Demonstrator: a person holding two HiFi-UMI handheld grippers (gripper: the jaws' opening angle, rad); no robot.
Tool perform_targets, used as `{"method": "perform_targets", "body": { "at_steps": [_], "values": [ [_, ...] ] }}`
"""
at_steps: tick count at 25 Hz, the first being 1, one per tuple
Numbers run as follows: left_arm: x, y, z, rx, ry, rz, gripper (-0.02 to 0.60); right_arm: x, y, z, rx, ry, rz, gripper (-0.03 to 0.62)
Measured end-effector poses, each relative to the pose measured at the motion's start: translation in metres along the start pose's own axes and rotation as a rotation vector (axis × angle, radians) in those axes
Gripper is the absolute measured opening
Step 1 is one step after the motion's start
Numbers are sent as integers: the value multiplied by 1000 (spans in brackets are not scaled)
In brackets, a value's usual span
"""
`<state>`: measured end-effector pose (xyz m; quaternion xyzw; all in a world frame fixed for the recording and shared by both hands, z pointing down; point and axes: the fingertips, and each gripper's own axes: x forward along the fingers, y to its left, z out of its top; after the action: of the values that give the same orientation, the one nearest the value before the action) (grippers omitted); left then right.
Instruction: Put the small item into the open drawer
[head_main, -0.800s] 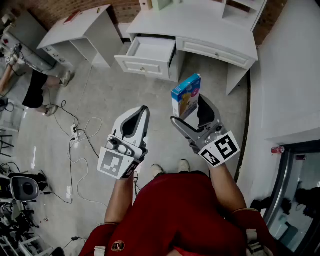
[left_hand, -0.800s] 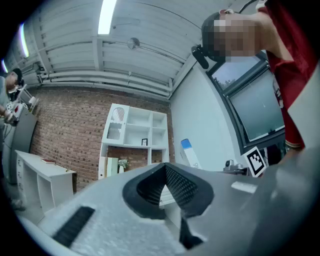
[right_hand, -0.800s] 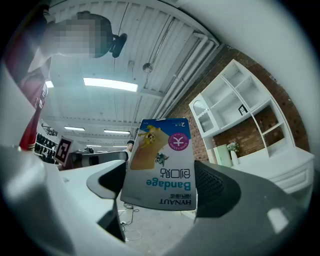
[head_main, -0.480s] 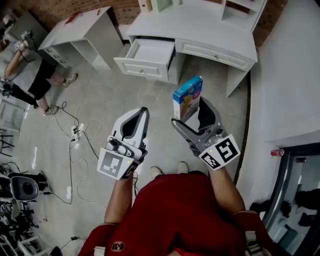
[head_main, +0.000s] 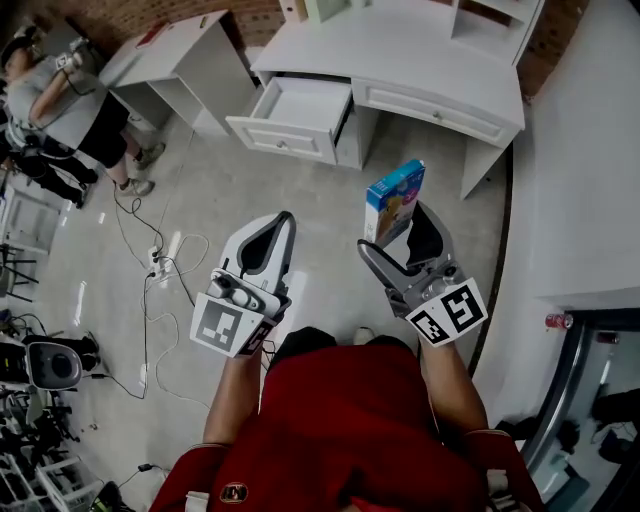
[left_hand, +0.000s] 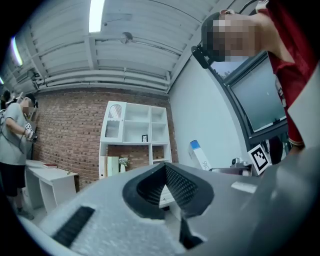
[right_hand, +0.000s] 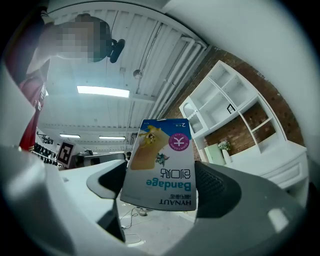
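A blue and yellow bandage box (head_main: 394, 198) stands upright between the jaws of my right gripper (head_main: 395, 230), which is shut on its lower end. The right gripper view shows the same box (right_hand: 162, 165) upside down with a black pad (right_hand: 216, 189) against its side. My left gripper (head_main: 284, 217) is level beside it, shut and empty; its pads (left_hand: 177, 185) meet in its own view. Ahead across the floor, the white drawer (head_main: 300, 108) stands pulled out of the white desk (head_main: 420, 50), and what shows of its inside is bare. Both grippers are well short of it.
A small white table (head_main: 170, 60) stands left of the desk. A person (head_main: 60, 110) is at the far left. Cables and a power strip (head_main: 152, 268) lie on the floor. A white wall (head_main: 590, 150) runs along the right. A white shelf unit (left_hand: 135, 130) backs the desk.
The right gripper with the box has drifted slightly right and down in the head view. The person at the left has moved further up the picture. The left gripper has hardly moved.
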<state>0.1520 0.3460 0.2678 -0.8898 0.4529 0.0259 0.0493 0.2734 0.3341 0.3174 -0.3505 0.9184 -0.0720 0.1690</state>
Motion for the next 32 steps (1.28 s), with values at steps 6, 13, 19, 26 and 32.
{"method": "perform_targets", "body": {
  "at_steps": [6, 13, 19, 26, 32],
  "values": [
    [23, 22, -3, 24, 1, 14, 8, 25, -30, 2, -21, -5, 4, 439],
    [52, 100, -22, -1, -24, 10, 8, 98, -53, -17, -51, 28, -9, 439],
    [98, 222, -37, -32, -51, -17, 8, 211, -91, -50, -95, 107, -60, 439],
    [150, 363, -55, -73, -43, -80, 8, 343, -137, -98, -160, 243, -128, 439],
    [179, 439, -77, -78, -26, -134, 8, 419, -170, -136, -231, 333, -171, 439]
  ]
}}
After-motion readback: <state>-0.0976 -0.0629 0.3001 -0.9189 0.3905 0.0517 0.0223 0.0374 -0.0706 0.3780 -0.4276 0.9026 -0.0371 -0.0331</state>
